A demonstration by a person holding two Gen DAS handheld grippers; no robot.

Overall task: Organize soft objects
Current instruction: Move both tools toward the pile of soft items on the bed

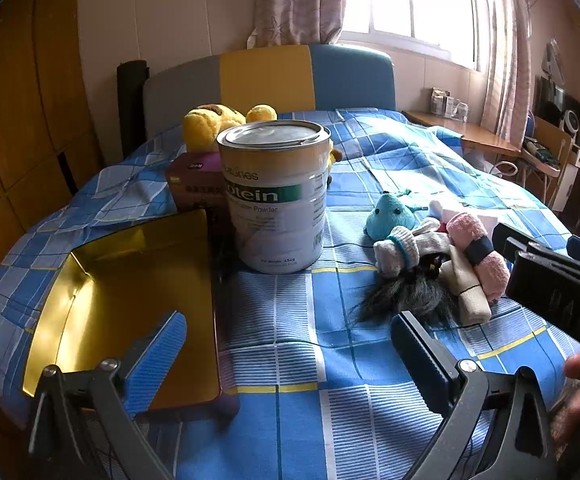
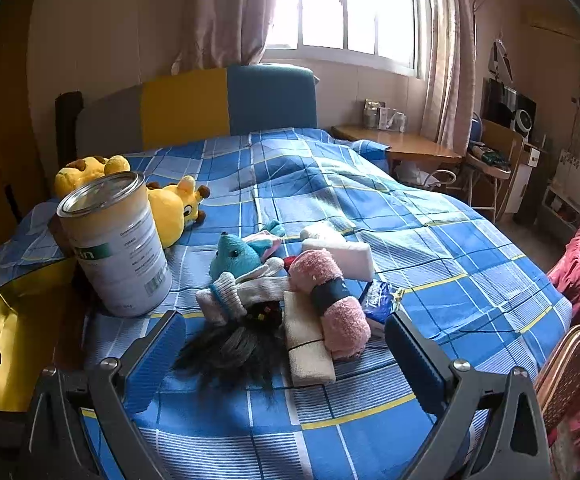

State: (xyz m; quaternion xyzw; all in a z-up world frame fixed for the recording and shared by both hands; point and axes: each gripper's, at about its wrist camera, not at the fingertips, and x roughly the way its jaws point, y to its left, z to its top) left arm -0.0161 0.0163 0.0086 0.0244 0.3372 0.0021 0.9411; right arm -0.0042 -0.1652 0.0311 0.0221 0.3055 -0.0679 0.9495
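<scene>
Between the wide-spread blue fingers of the right gripper (image 2: 284,354), which hold nothing, a pile of soft things lies on the blue checked bedspread (image 2: 430,240). Nearest is a dark furry tuft (image 2: 234,346), with a cream rolled cloth (image 2: 308,346) touching its right side. A pink rolled towel (image 2: 332,300) with a dark band lies across the cream roll. Left of the towel sits a white sock bundle (image 2: 236,292), and just beyond it a teal plush toy (image 2: 236,258). A white foam block (image 2: 344,254) rests at the far side of the pile, and a blue wrapper (image 2: 382,296) peeks out to the right of the towel.

The left gripper (image 1: 290,354) also hangs open and empty, over bare bedspread near the pile's left side. Its left finger (image 1: 158,356) overlaps an open gold-lined box (image 1: 130,288). Just beyond the box stands an upright protein powder tin (image 1: 278,196), a maroon carton (image 1: 196,186) beside it on the left. Yellow plush toys (image 2: 170,204) lie behind the tin, near the headboard (image 2: 194,108)
</scene>
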